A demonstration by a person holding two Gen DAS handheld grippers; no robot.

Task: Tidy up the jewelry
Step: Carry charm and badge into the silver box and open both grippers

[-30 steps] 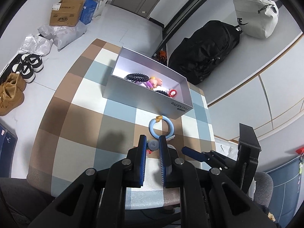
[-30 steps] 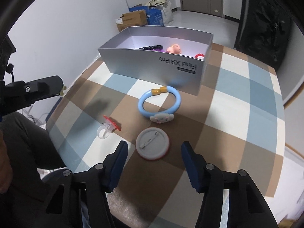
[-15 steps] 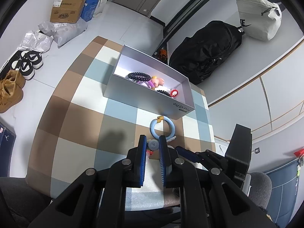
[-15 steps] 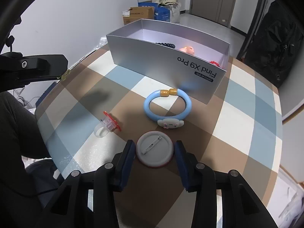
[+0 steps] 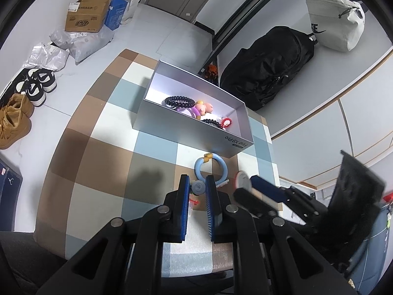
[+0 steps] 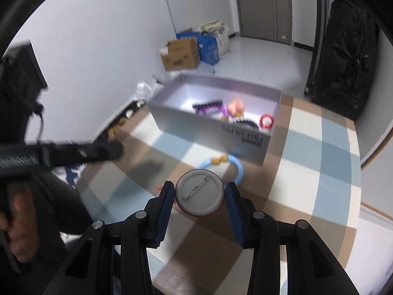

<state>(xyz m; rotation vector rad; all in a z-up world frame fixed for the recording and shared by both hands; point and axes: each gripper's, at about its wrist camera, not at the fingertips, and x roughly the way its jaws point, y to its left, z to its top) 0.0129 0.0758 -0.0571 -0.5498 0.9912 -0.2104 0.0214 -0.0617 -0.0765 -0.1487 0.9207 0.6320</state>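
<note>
my right gripper [image 6: 200, 198] is pinching one round pin badge [image 6: 199, 195] above the checked counter [image 6: 307, 162]. my left gripper [image 5: 197, 188] is sitting pressed together, empty. one blue bangle [image 6: 237, 166] is lying beside one silver box [image 6: 211, 129].

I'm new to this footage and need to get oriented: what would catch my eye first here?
The round pin badge, pin side up, clamped between the right gripper fingers above the checked tablecloth. Behind it stands the open silver box holding beaded bracelets and charms, with a blue bangle lying just before it.
</note>
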